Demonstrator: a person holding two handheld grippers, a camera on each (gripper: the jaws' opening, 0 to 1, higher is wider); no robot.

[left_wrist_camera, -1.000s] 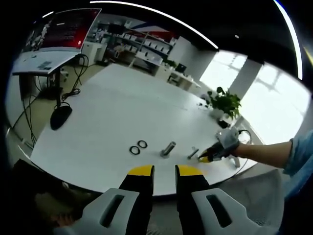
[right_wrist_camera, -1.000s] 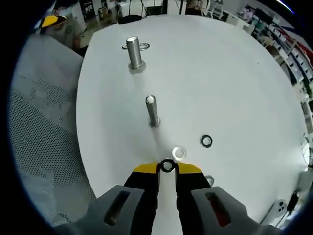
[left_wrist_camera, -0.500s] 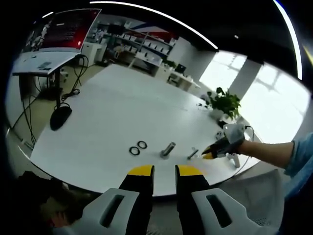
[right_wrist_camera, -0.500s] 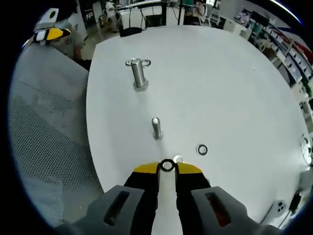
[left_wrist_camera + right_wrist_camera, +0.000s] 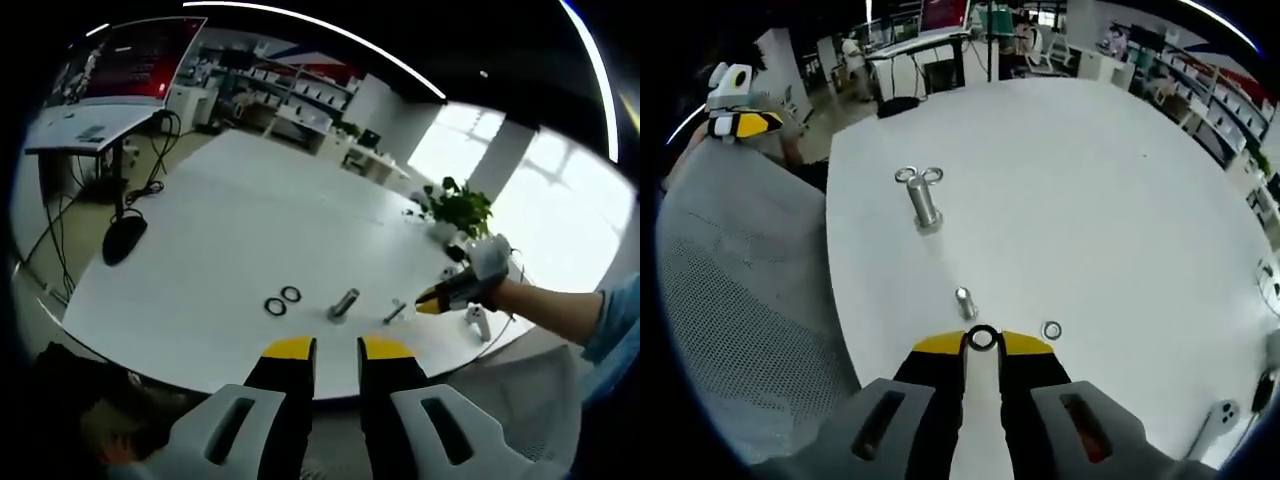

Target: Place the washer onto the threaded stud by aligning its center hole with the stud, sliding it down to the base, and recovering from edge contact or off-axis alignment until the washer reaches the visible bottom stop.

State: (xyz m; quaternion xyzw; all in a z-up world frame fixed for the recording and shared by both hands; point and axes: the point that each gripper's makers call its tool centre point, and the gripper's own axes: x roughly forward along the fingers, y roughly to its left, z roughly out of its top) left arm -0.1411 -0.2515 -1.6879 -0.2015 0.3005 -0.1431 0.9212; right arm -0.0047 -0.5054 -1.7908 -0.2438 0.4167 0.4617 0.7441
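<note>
A: What is seen in the left gripper view?

B: The left hand-held gripper point(image 5: 336, 347) is held off the near edge of the white counter point(image 5: 230, 230), its jaws apart with nothing between them. On the counter two dark washers point(image 5: 282, 301) lie side by side, a large stud point(image 5: 343, 303) stands just beside them, and a small stud point(image 5: 393, 313) stands further along. The right hand-held gripper point(image 5: 432, 298) is seen above the small stud; at this size it cannot be told whether contact is made. A potted plant point(image 5: 462, 211) stands at the far edge.

A: And in the right gripper view?

B: The right hand-held gripper point(image 5: 982, 343) is clamped on a dark washer point(image 5: 982, 338), held at the jaw tips with its centre hole open to view. The small stud point(image 5: 964, 301) is seen just beyond the washer, almost end-on, and a loose washer point(image 5: 1051, 329) lies near it. The large stud point(image 5: 923, 202) stands well apart, with two washers point(image 5: 919, 175) behind its base.

A: Which step is in hand?

B: Alignment is judged to be in hand; nothing is threaded yet. Next, the hole would need to be centred over the stud tip and levelled, then the washer lowered and released so that it drops to the base.
</note>
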